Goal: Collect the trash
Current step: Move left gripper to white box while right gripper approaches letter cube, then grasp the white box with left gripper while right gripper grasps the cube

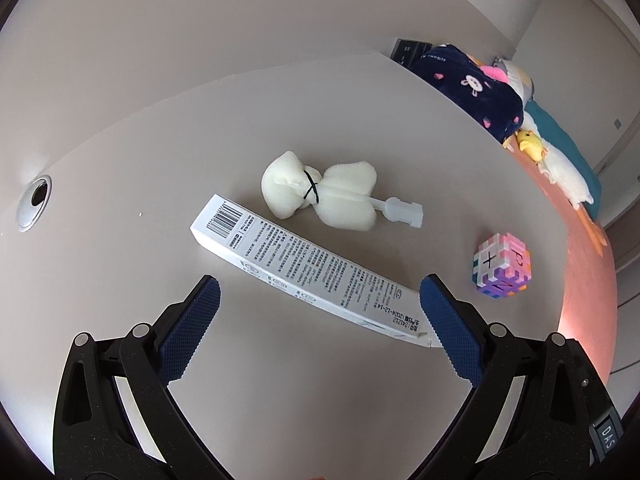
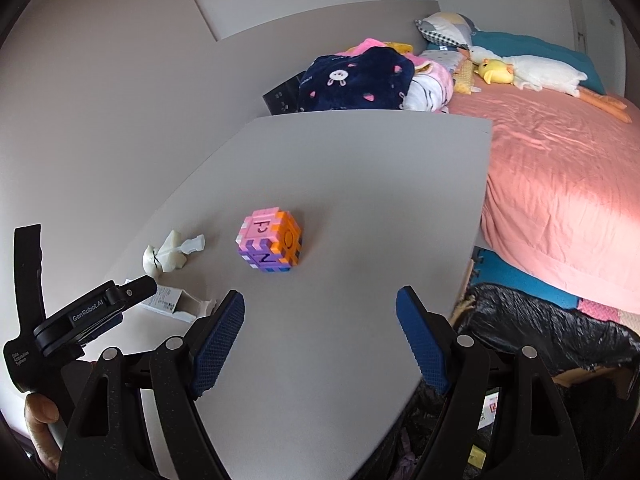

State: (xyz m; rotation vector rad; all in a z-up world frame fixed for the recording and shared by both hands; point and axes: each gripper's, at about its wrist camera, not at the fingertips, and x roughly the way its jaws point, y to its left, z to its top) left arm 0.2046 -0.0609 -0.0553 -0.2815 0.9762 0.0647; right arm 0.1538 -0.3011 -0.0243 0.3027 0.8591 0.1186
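left gripper [image 1: 320,300]: jaws held apart around white carton [image 1: 304,268] | right gripper [image 2: 320,320]: jaws held apart, unloaded | bin bag [image 2: 540,320]: seen right of bench [image 2: 360,168], contents unclear

Right gripper [image 2: 320,312] over grey table [image 2: 360,168], jaws wide apart, nothing btwn. Multicolour block cube [image 2: 270,245] ahead, centre of table. Left gripper [image 2: 94,306] at left edge, above white carton [image 2: 168,300]; cream sponge [image 2: 168,258] just beyond. Black trash bag [image 2: 540,320] lower right, beside pink bed [image 2: 560,184].
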